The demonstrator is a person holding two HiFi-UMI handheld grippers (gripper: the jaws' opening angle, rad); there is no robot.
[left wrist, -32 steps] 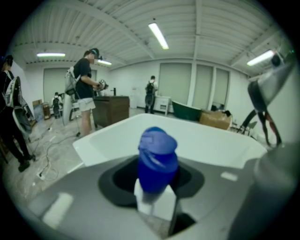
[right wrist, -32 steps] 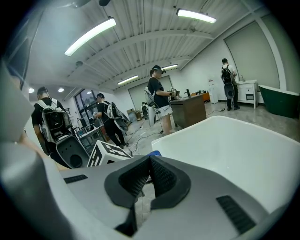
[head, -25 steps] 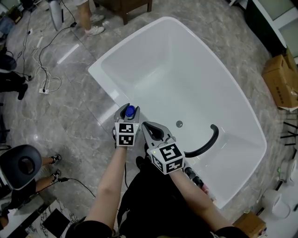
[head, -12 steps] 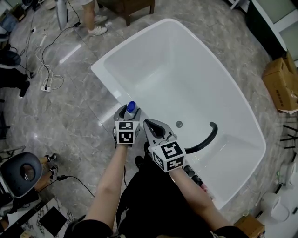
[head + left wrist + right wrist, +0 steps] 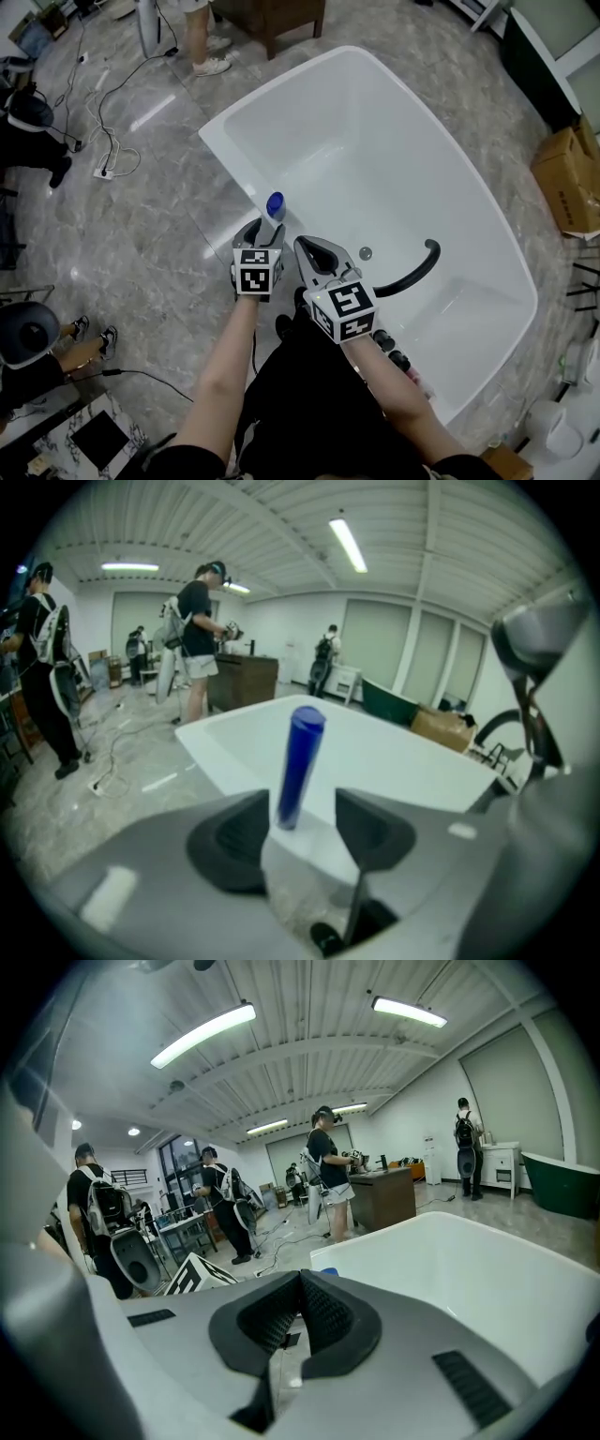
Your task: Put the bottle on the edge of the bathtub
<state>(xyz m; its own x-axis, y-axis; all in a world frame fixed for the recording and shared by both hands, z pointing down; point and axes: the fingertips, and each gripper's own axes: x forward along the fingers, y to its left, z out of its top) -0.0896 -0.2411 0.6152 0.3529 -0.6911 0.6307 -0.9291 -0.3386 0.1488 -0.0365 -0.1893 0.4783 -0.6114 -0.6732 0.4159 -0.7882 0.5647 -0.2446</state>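
The bottle (image 5: 272,217) is standing upright on the near rim of the bathtub (image 5: 228,169), between the spread jaws of the left gripper (image 5: 302,827) — they have just been narrowing slightly, not pressing it. The right gripper (image 5: 300,1297) is hovering pressed together, empty. A crooked pull-back risks clipping the bottle — toppling it into the bathtub.

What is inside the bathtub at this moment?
A drain hole on the white floor, with a curved black tube beside it. Nothing else shows inside the bathtub, but the right claw and the person's right arm cover the near wall.
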